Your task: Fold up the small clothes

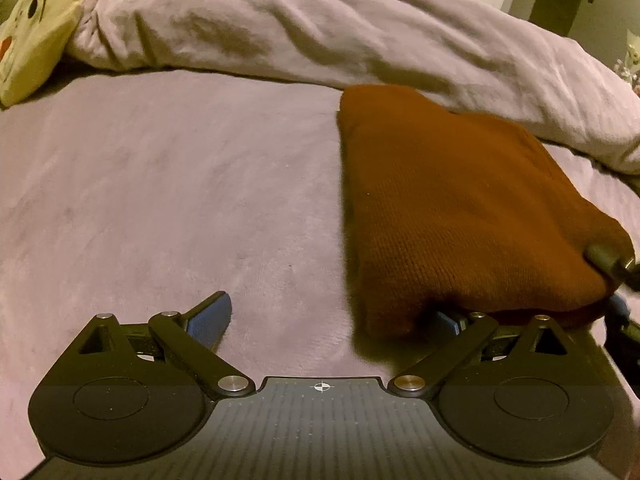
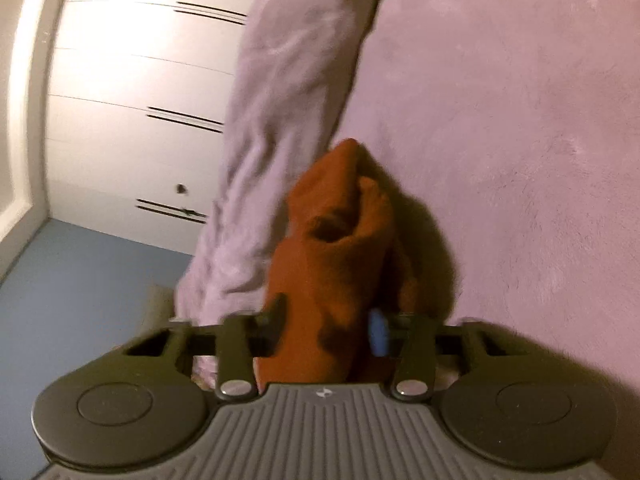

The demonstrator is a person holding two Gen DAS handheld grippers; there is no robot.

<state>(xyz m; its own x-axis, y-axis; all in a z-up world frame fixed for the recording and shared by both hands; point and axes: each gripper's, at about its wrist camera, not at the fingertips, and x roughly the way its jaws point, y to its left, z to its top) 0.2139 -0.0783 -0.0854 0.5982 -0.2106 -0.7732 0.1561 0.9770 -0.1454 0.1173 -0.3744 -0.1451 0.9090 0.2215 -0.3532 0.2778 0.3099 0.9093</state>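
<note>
At the far left a cream plush toy [image 1: 38, 28] rests against the rumpled duvet [image 1: 320, 32], well apart from the work. The left gripper [image 1: 332, 316] is spread wide, 1 blue pad bare on the bed [image 1: 160, 200], the other tucked under the near edge of the brown knit garment [image 1: 460, 208]. To its right, the right gripper [image 2: 328, 328] pinches a bunched corner of that garment. Lifting now risks dragging the fold crooked, since only 1 side is held; the loose knit could also sag and unfold.
</note>
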